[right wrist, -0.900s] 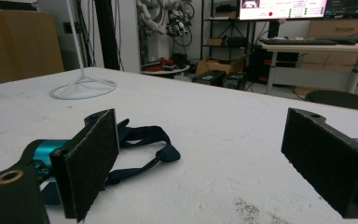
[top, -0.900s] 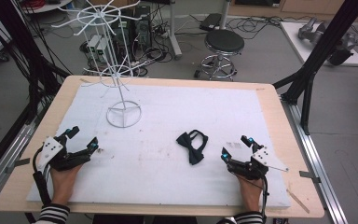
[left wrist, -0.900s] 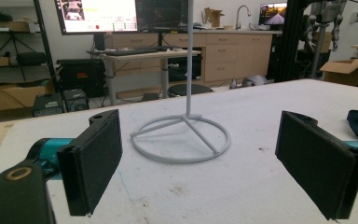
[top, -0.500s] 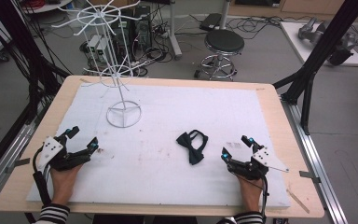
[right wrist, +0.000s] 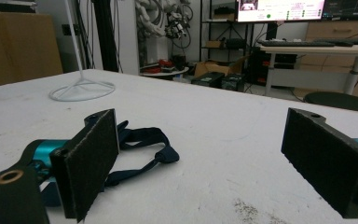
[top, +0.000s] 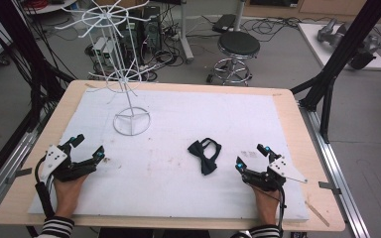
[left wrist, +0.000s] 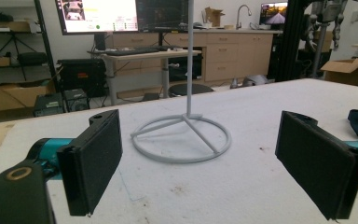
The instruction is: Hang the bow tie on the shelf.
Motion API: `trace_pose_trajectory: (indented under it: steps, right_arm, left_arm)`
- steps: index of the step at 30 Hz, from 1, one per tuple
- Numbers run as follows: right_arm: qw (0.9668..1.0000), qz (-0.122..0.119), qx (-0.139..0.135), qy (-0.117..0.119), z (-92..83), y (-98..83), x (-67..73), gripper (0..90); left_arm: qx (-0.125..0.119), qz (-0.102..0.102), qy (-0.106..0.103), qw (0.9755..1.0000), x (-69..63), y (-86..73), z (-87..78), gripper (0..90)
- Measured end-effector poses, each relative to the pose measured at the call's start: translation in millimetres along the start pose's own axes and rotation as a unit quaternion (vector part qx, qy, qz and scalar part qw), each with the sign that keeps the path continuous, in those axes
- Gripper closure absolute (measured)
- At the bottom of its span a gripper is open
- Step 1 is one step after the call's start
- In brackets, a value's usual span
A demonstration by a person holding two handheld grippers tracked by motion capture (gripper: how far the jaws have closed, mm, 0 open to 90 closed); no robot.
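both tools, left tool (top: 88, 147) and right tool (top: 252, 155), gaped empty; the floppy bow tie (top: 206, 154) could snag or slide across the counter (top: 287, 124).

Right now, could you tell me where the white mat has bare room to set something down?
The widest free patch runs between the left hand-held gripper and the dark bow tie. The white mat beyond the tie, right of the wire stand, is bare too. It is tighter between the tie and the right hand-held gripper.
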State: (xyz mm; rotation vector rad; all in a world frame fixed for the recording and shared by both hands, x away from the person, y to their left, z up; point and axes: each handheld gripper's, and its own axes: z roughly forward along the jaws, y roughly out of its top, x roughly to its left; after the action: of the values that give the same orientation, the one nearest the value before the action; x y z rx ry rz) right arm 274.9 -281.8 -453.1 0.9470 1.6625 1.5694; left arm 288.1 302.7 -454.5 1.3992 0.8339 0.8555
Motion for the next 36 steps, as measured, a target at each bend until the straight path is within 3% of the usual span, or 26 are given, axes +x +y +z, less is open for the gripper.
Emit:
trace_pose_trajectory:
  steps: [16, 26, 32, 36]
  right_arm:
    - [0.9999, 0.003, 0.006, 0.01, -0.4, 2.1, 0.7, 10.2]
    - [0.9997, 0.005, 0.002, 0.024, -0.8, 23.9, 8.3, 10.2]
    - [0.9987, -0.002, 0.031, 0.042, 9.1, 33.8, 15.8, 10.3]
    - [0.9959, -0.005, 0.071, 0.055, 17.9, 40.3, 21.2, 10.2]
  left_arm:
    - [-0.001, -0.001, 0.001, 1.0, -0.1, 0.0, 0.3, 15.1]
    - [-0.001, -0.003, 0.001, 1.0, -0.1, 0.0, 0.3, 15.1]
    - [-0.001, -0.003, 0.001, 1.0, -0.1, 0.0, 0.3, 15.1]
    - [-0.001, -0.003, 0.001, 1.0, -0.1, 0.0, 0.3, 15.1]
